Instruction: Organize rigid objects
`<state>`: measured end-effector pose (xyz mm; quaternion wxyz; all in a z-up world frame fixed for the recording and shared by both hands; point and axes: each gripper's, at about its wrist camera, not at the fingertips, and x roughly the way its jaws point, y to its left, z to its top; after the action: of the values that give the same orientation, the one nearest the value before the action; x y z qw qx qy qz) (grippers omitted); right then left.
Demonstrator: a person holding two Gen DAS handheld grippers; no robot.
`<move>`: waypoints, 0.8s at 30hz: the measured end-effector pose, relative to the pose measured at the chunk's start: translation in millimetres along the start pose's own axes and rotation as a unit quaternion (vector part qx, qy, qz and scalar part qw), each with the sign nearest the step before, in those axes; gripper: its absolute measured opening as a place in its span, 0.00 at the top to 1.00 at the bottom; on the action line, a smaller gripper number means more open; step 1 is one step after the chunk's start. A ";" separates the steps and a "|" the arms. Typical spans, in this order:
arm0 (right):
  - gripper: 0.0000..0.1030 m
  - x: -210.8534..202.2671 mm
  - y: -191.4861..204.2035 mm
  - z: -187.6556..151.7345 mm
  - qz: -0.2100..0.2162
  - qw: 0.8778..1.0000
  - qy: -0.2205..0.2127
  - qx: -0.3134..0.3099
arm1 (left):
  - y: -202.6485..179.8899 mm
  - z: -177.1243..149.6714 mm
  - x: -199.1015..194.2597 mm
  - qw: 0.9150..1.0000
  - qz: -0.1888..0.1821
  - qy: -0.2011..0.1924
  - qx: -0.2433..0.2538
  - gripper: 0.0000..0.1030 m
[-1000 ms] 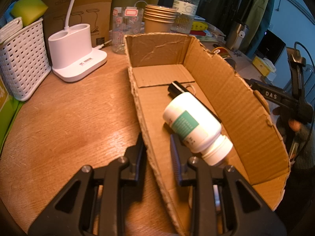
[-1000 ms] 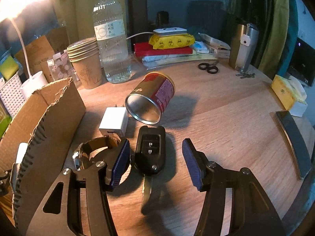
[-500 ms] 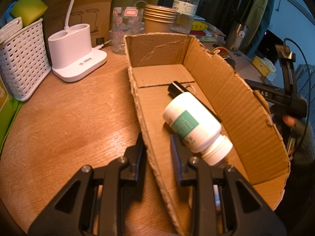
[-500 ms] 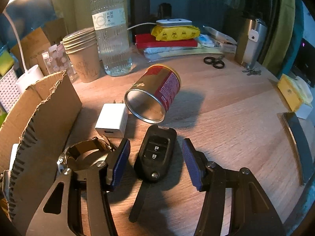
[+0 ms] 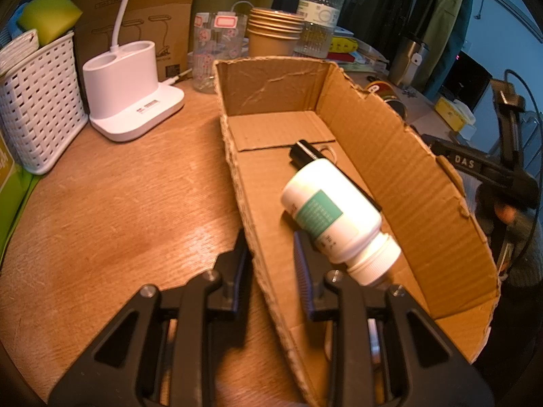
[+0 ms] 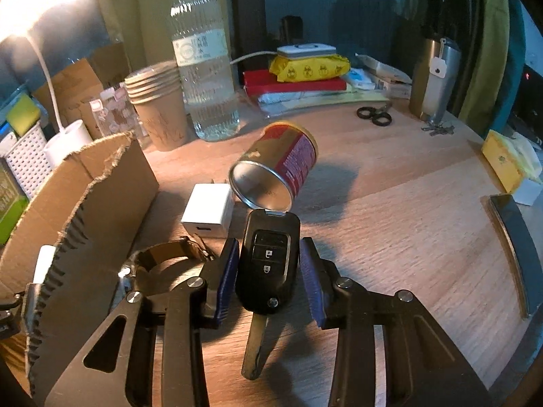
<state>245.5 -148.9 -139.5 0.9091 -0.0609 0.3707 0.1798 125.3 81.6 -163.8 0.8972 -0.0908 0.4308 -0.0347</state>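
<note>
While our left tongs [image 5: 271, 268] stay pinched on the near wall of the cardboard box [image 5: 390, 156], our right tongs [image 6: 268, 268] have just been closing around the car key [image 6: 268, 261], which lies on the bench [image 6: 390, 203] with its blade pointing back toward us; the blue pads look pressed against its two sides. Inside the box we see a white pill bottle [image 5: 332, 217] lying on its side over a black pen-like thing [image 5: 302, 151]. Around the key the bench is crowded: a tipped red tin [image 6: 275, 173] touches its far end, a white charger [image 6: 208, 213] sits just beside the tin, and a watch [image 6: 163, 264] lies against the left pad, between the key and the box wall. Farther back stand a water bottle [image 6: 203, 68], stacked paper cups [image 6: 157, 101], scissors [image 6: 373, 115] and a steel tumbler [image 6: 434, 78].
</note>
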 end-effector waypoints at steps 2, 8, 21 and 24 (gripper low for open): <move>0.62 -4.6 1.9 0.9 0.001 1.000 -0.006 -0.001 | 0.2 0.0 -0.1 1.000 0.000 0.000 0.000 0.73; 0.63 -21.9 7.8 4.5 0.006 1.000 -0.027 -0.003 | -0.1 0.1 0.2 1.000 0.000 0.000 0.000 0.73; 0.64 -63.6 27.0 13.2 0.017 0.996 -0.082 -0.019 | 0.1 0.1 0.0 1.000 0.000 0.000 0.000 0.73; 0.65 -69.9 31.9 14.0 0.020 0.995 -0.091 -0.025 | 0.3 0.0 -0.2 1.000 0.000 0.000 0.000 0.73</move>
<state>196.6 -135.6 -80.1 0.9333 -0.0594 0.2833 0.2123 125.2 81.8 -163.7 0.8972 -0.0909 0.4308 -0.0348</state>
